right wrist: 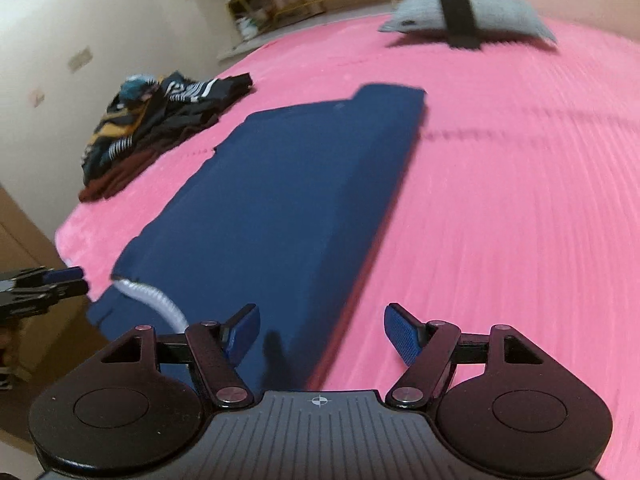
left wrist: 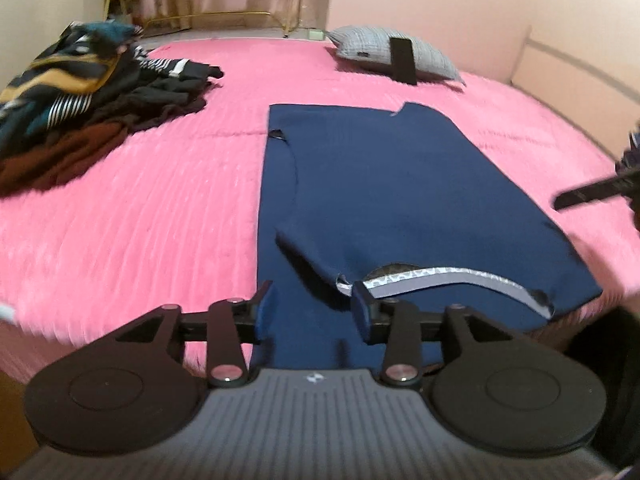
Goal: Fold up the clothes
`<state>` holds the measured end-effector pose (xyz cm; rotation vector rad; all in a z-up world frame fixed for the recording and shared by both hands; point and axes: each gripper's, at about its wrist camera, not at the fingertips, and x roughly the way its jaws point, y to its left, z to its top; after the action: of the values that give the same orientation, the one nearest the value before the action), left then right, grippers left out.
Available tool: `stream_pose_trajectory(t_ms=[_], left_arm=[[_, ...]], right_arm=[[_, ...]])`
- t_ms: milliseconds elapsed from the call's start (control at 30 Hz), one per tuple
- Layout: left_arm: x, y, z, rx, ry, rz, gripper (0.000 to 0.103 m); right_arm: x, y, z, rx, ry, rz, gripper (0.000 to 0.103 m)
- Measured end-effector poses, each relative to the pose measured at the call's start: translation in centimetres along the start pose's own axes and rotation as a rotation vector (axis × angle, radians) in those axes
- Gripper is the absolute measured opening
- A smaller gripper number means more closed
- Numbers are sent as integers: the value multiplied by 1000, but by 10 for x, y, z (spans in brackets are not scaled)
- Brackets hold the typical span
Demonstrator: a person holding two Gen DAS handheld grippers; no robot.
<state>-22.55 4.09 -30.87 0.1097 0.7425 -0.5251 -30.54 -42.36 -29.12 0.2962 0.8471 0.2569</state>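
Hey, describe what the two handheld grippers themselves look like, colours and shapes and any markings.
Both match: the left gripper and right gripper have a grey ribbed body with a small round logo, black teardrop side plates with round discs, black link arms on silver rivets, and blue textured pads on the fingers.

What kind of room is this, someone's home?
Most likely a home bedroom: a wide bed under a pink blanket, a grey pillow at its far end, and a heap of unfolded clothes beside navy trousers.

folded garment flat mid-bed, clothes pile left of garment near bed edge, pillow behind garment, dark flat object leaning on pillow front
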Motion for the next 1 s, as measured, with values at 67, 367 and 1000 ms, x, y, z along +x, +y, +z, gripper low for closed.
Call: stream_pose_trajectory(t_ms=[67, 367, 1000], left_arm=[[4, 0, 2, 15, 18, -4, 42], [34, 20, 8, -141, 80, -111, 44], [56, 47, -9, -255, 158, -198, 0]], right_arm=[[-6, -4, -14, 54, -11, 0, 72], [-16, 11, -42, -64, -37, -44, 72], [1, 32, -49, -155, 5, -57, 72]])
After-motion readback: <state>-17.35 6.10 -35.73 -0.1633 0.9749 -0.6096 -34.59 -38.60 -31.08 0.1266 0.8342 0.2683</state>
